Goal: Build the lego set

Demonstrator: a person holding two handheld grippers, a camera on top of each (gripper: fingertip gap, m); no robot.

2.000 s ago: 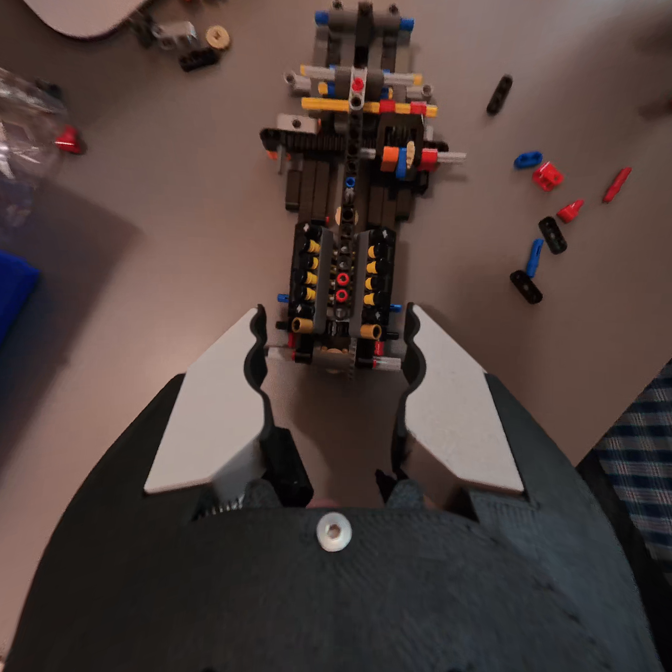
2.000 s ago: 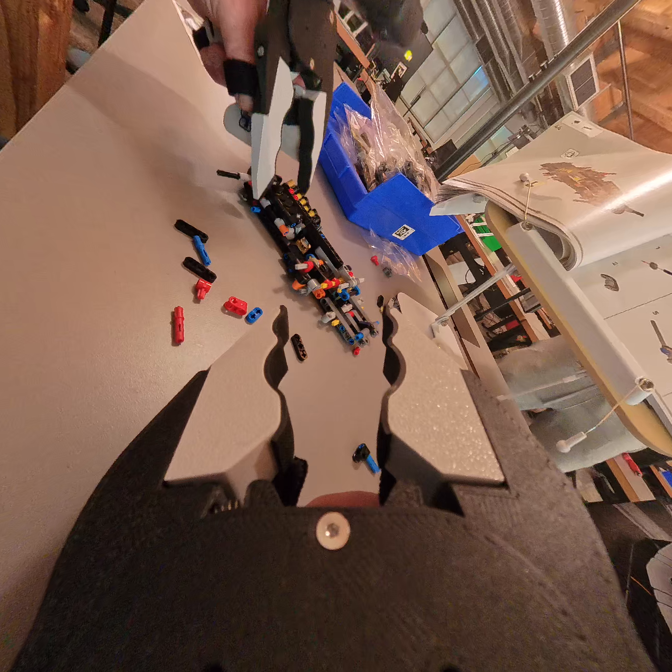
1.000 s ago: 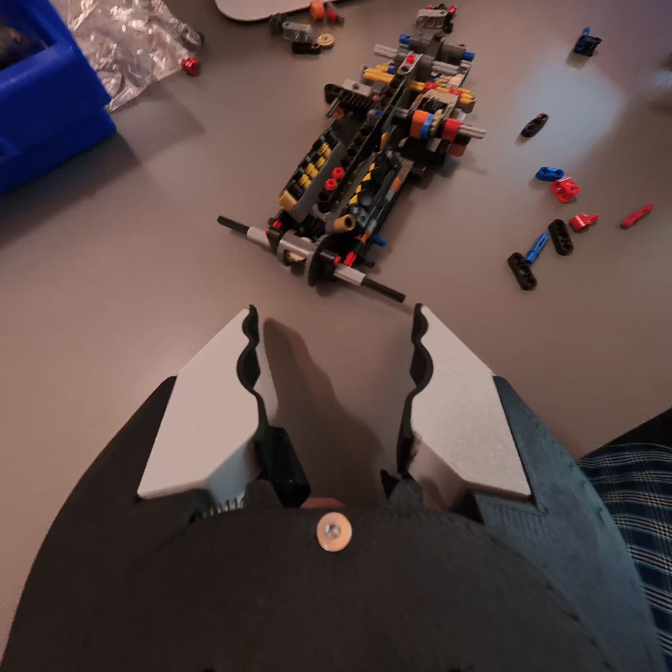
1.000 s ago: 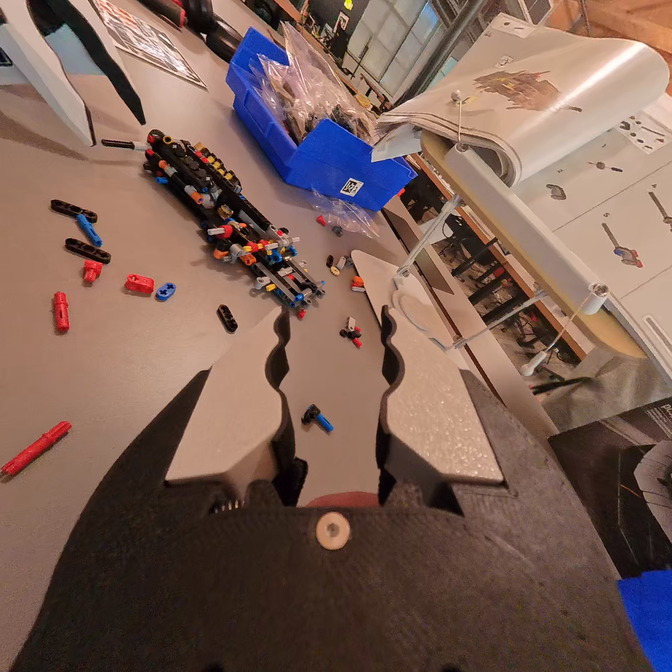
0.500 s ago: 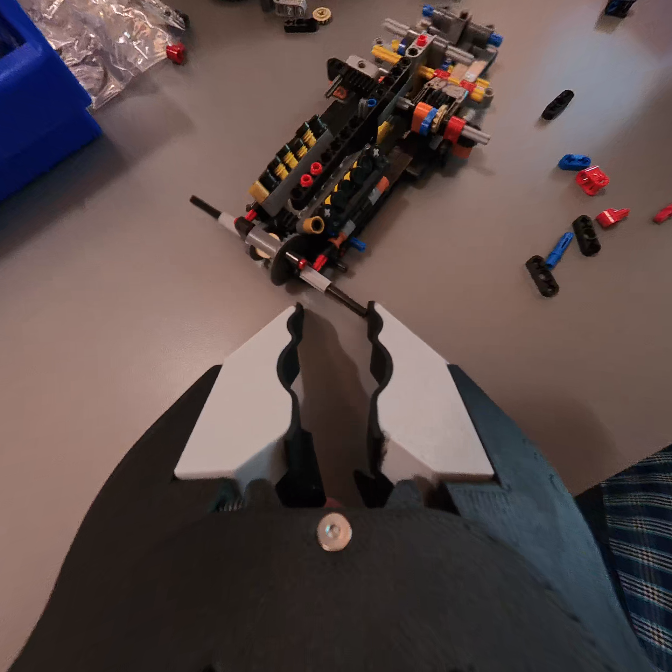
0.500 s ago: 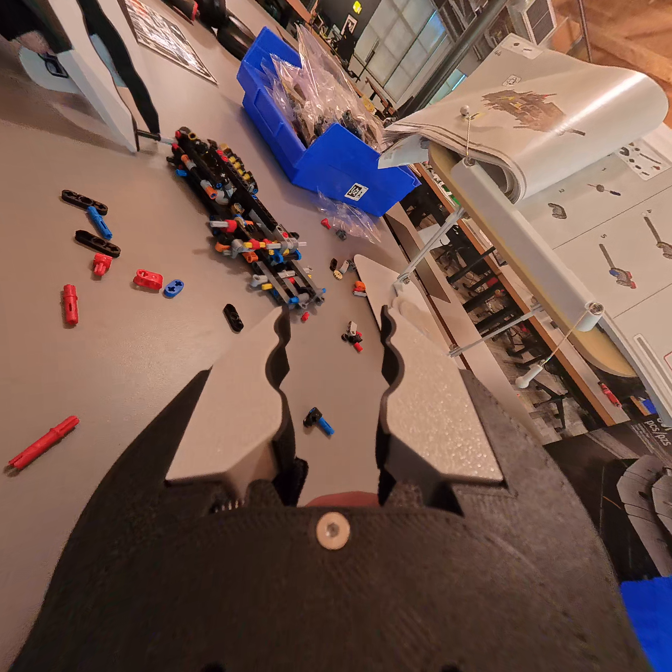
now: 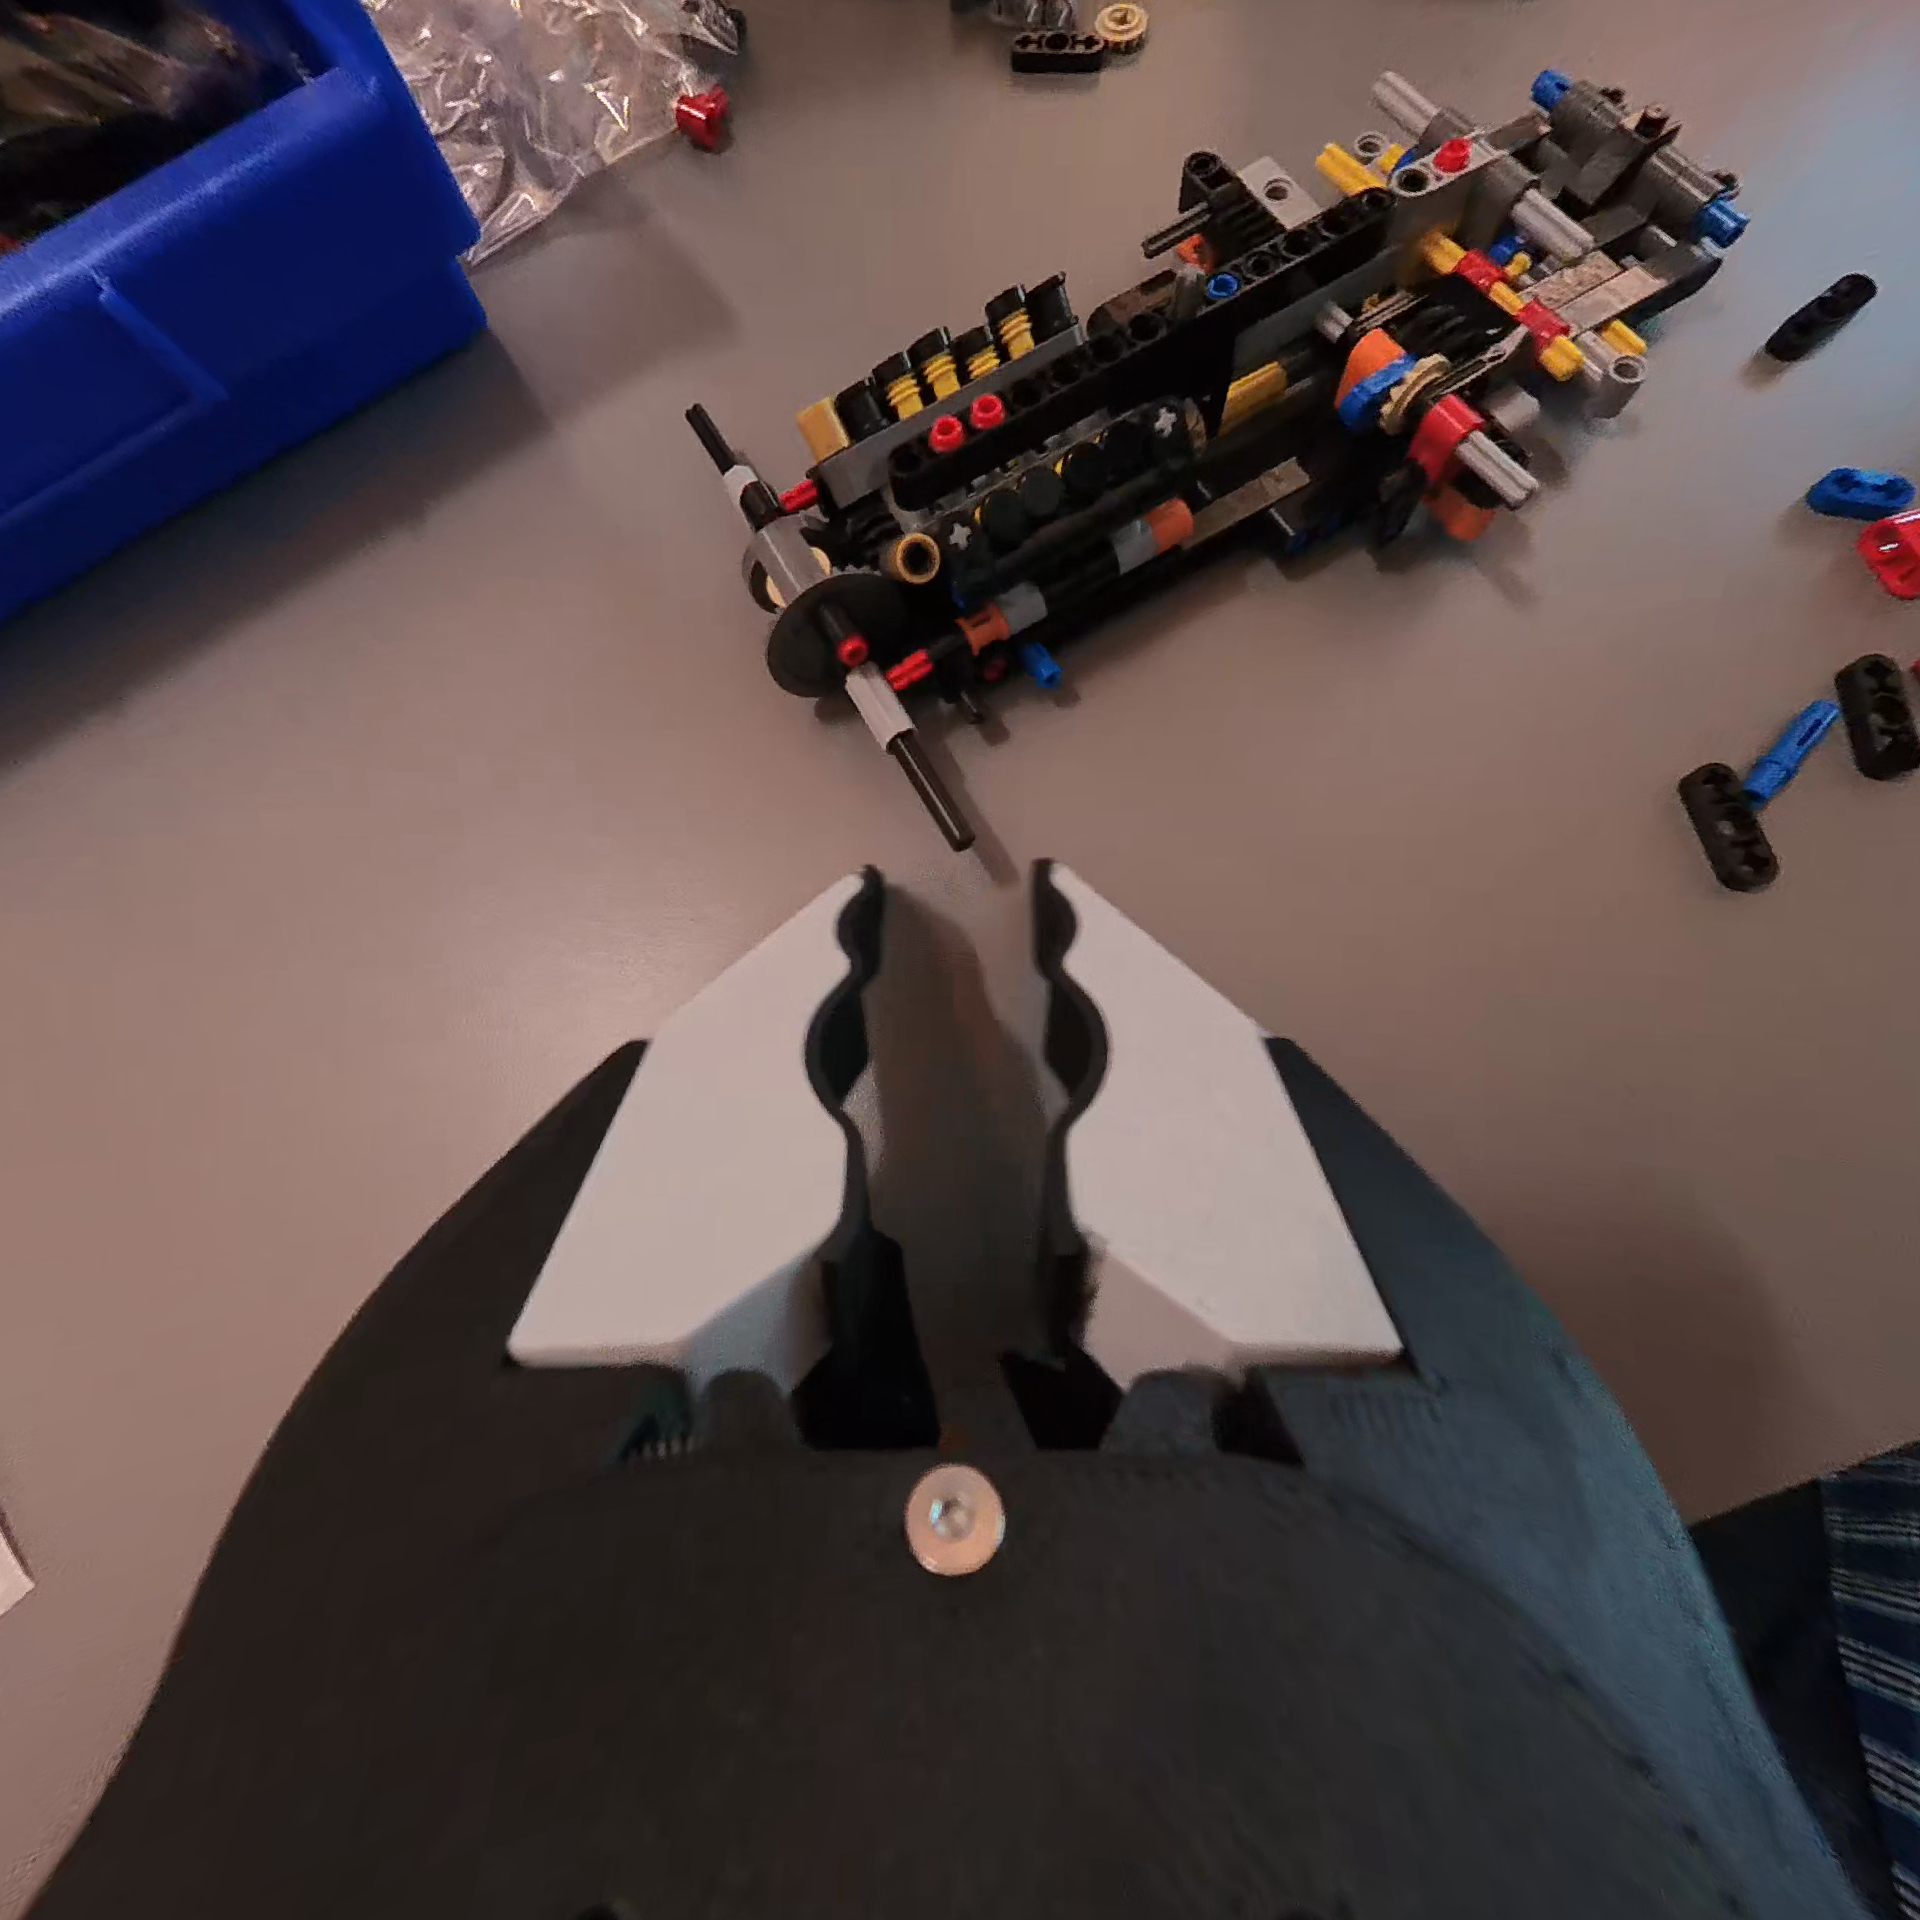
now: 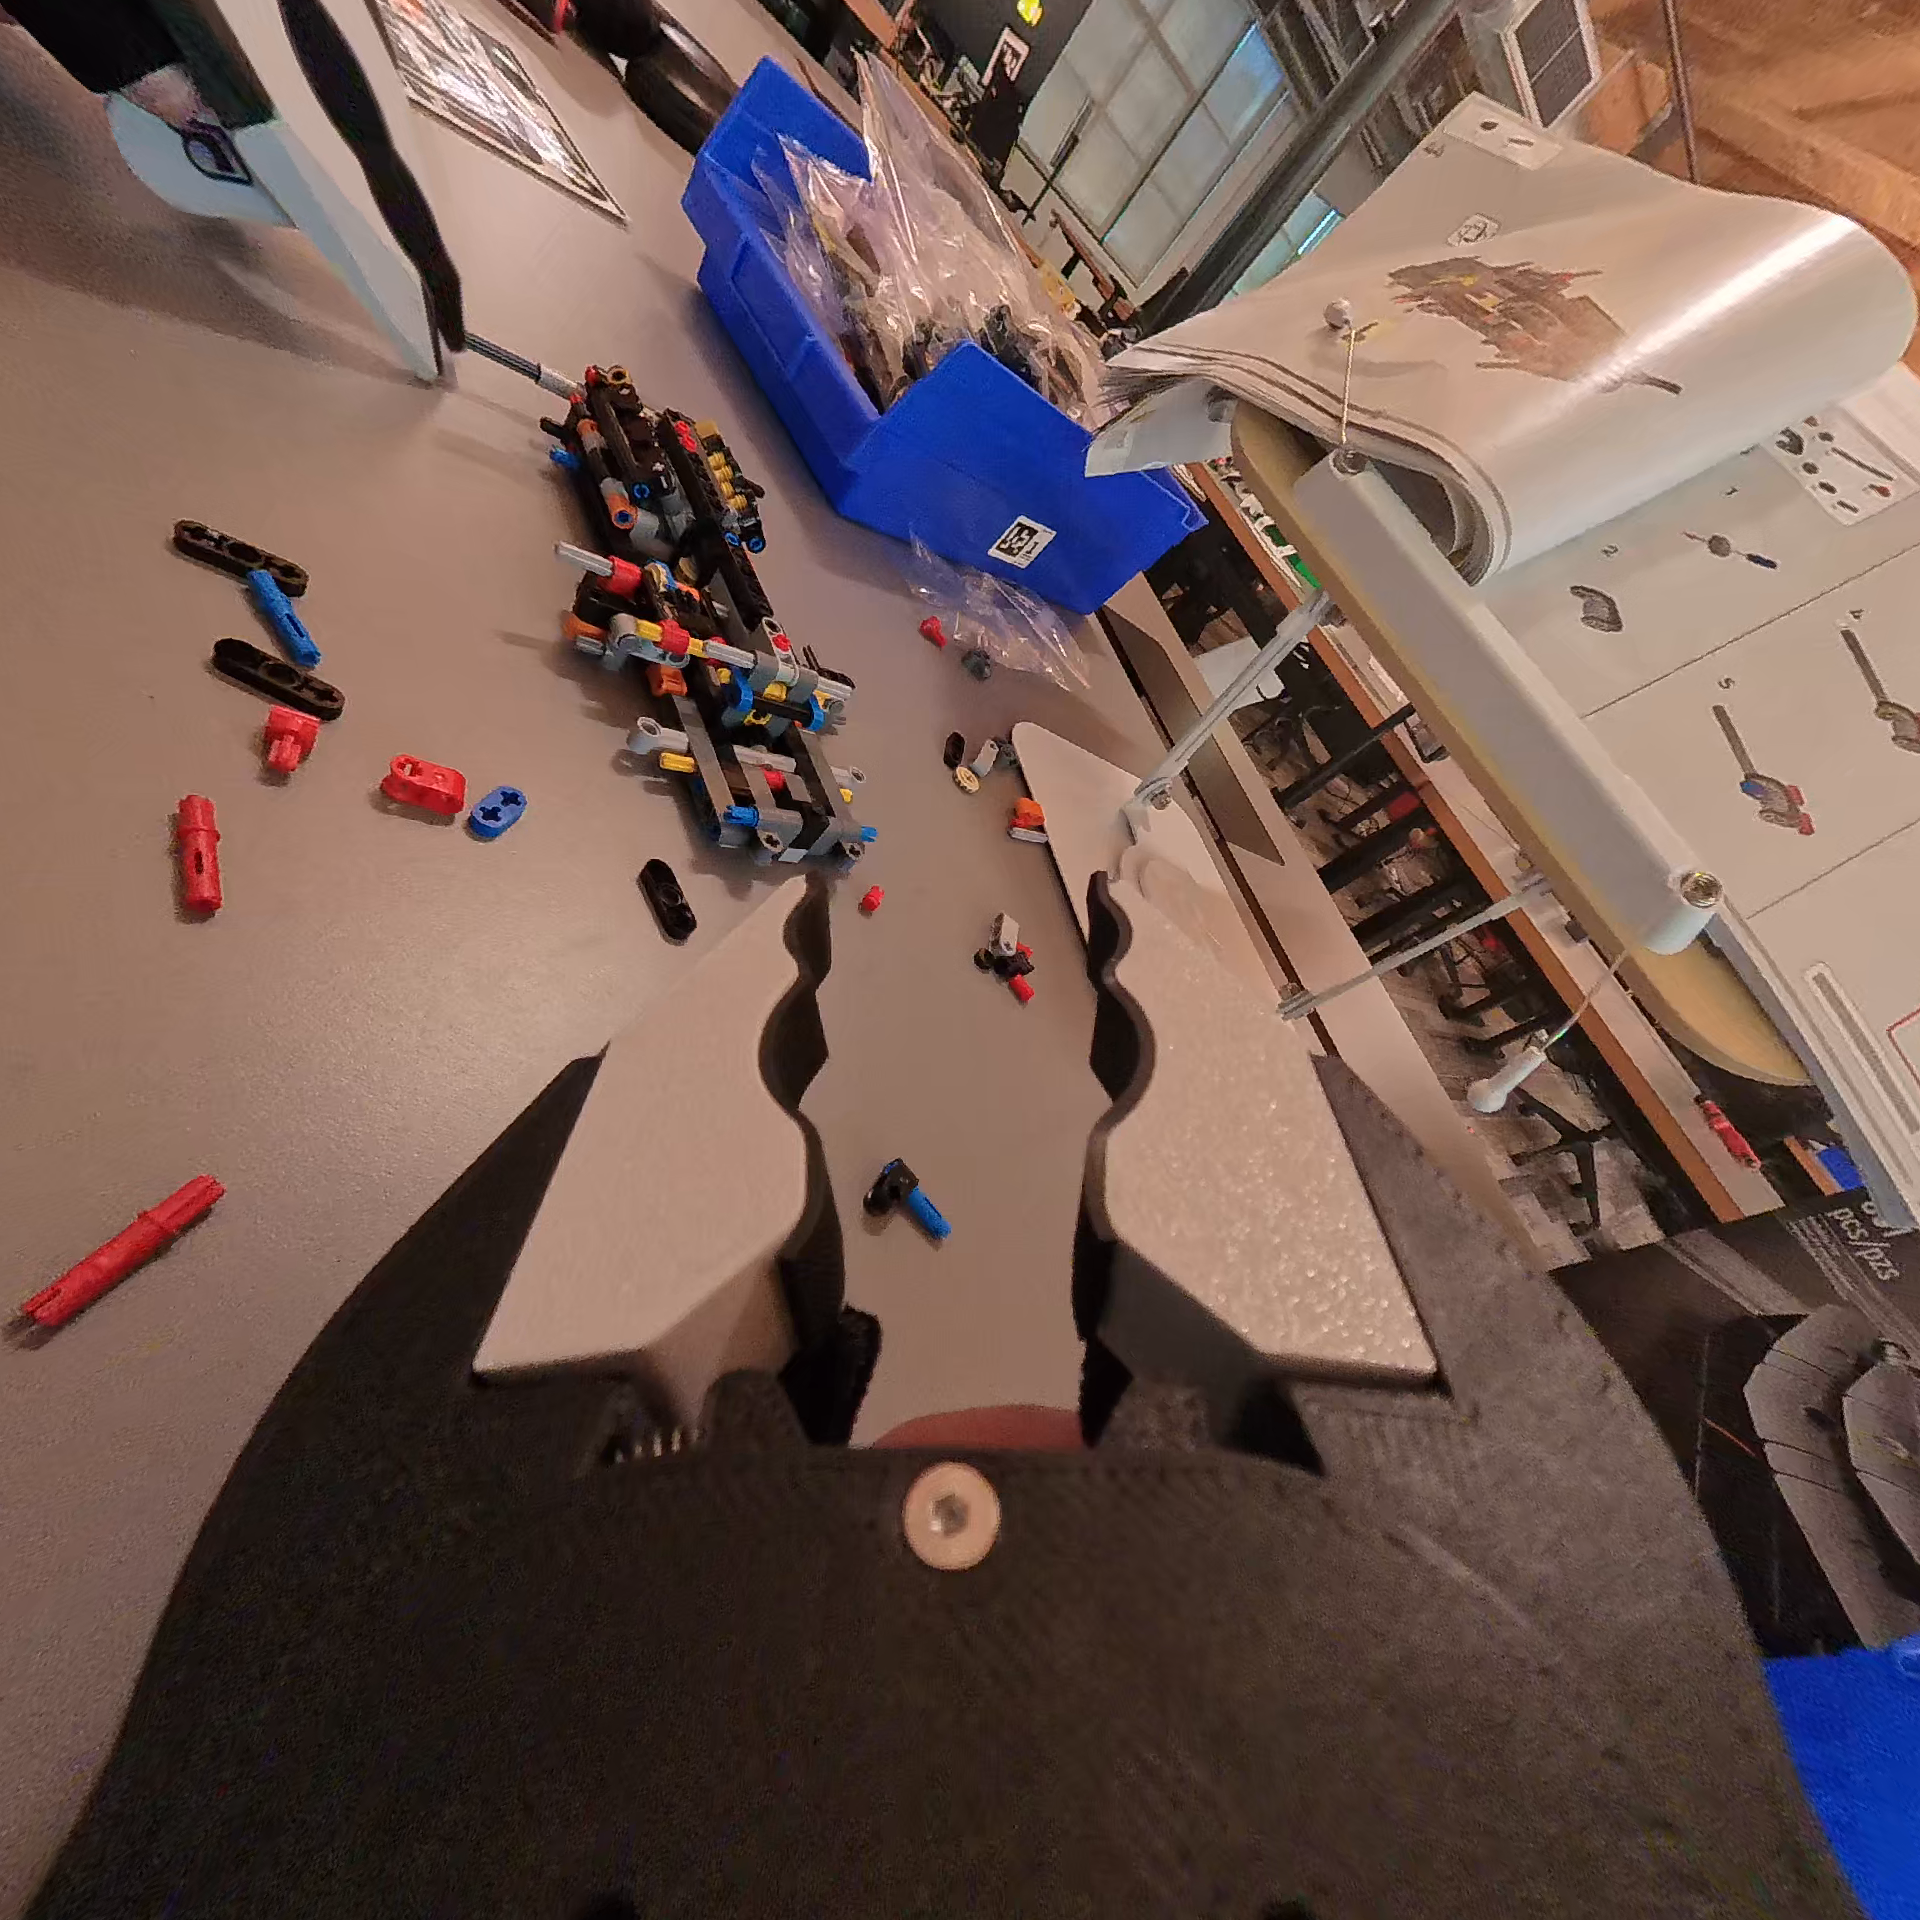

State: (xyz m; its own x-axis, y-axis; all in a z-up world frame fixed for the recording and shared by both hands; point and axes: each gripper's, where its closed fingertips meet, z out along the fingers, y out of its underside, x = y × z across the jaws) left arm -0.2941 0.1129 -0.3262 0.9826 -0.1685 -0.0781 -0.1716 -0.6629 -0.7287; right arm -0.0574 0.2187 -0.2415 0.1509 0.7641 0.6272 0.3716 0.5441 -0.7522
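The long black, grey and yellow lego chassis (image 7: 1195, 416) lies on the grey table; it also shows in the right wrist view (image 8: 707, 613). A black axle (image 7: 920, 764) with grey sleeves sticks out of its near end. My left gripper (image 7: 954, 875) is empty, its jaws narrowed to a small gap, with the tips just short of the axle's end. In the right wrist view the left gripper (image 8: 431, 343) sits at that axle's tip. My right gripper (image 8: 956, 894) is open and empty, held above the table past the chassis's other end. A small black-and-blue piece (image 8: 906, 1200) lies below, between its fingers.
A blue bin (image 7: 208, 312) with plastic bags stands left of the chassis, also in the right wrist view (image 8: 935, 447). Loose red, blue and black pieces (image 7: 1725, 826) (image 8: 275, 665) lie on its other side. An instruction booklet (image 8: 1558, 312) rests on a white stand (image 8: 1081, 821). Left tips to right tips: about 30 cm.
My left gripper let go of the chassis end, drew back, narrowed its jaws and swung round to the axle's tip. My right gripper stayed open and shifted little.
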